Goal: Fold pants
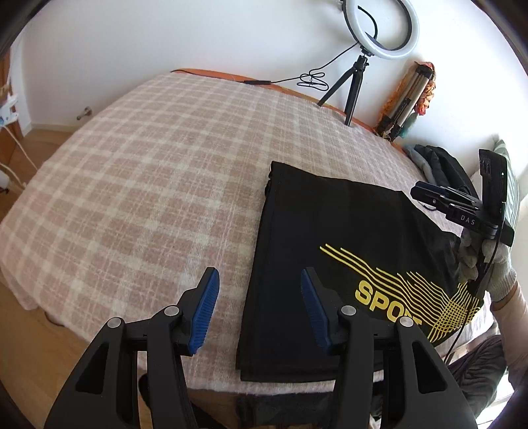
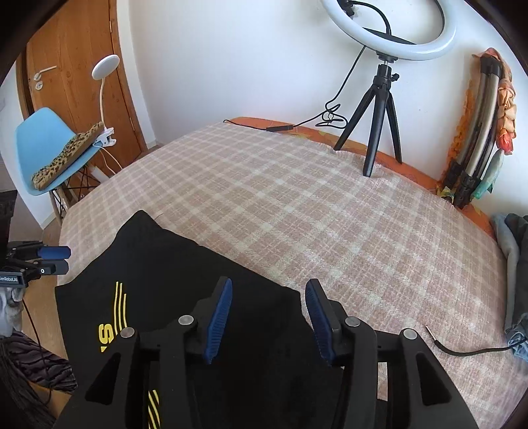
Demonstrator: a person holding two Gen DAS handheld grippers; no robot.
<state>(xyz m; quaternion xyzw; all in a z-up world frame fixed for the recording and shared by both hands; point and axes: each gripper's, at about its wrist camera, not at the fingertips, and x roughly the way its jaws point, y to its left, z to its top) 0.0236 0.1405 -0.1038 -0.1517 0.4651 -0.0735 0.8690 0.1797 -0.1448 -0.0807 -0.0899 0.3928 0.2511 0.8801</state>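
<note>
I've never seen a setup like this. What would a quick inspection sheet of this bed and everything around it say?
Surface: bed under a pink-and-cream checked blanket.
Job's things: black pants with a yellow print, lying folded near the bed's edge.
Clutter: dark clothes heaped on the far side of the bed.
Grippers: left gripper open, nothing between its fingers; right gripper open over the pants, nothing held.
Cables: loose black cable on the blanket; ring light's cord along the wall.
Surroundings: ring light on a tripod, blue chair, wooden door, clip lamp.
</note>
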